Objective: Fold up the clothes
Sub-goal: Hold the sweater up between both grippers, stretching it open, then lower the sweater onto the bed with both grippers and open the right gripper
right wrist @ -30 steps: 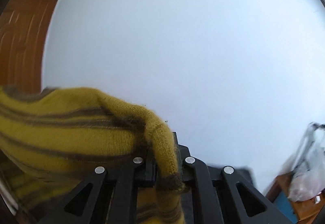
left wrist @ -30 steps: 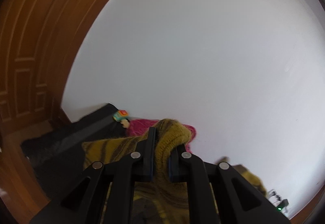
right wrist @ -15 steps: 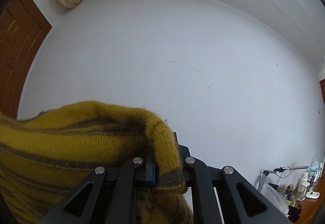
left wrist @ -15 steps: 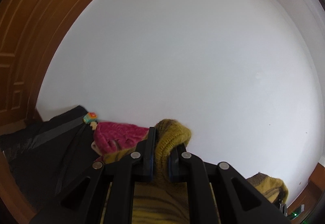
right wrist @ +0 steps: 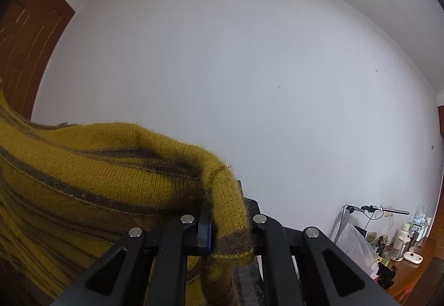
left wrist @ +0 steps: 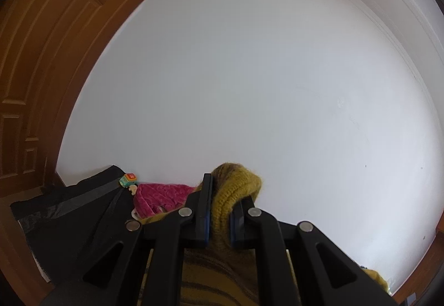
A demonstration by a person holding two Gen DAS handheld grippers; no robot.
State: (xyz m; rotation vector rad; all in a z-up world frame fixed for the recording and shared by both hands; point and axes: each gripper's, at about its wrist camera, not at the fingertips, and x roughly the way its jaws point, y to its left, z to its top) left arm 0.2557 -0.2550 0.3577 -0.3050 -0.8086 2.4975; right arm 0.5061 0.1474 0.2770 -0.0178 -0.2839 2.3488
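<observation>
Sweater (right wrist: 83,181) pinched between both tools' pads

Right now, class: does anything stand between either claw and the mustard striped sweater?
Nothing visible does. The left claw is shut on a ribbed edge of the sweater, and the right claw is shut on another edge.

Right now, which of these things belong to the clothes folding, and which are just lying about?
Part of the job:
- mustard striped sweater, clamped in the left gripper and the right gripper

Just lying about:
- pink knitted garment
- small toy car
- desk lamp
- plastic bag
- bottles on the side table
</observation>
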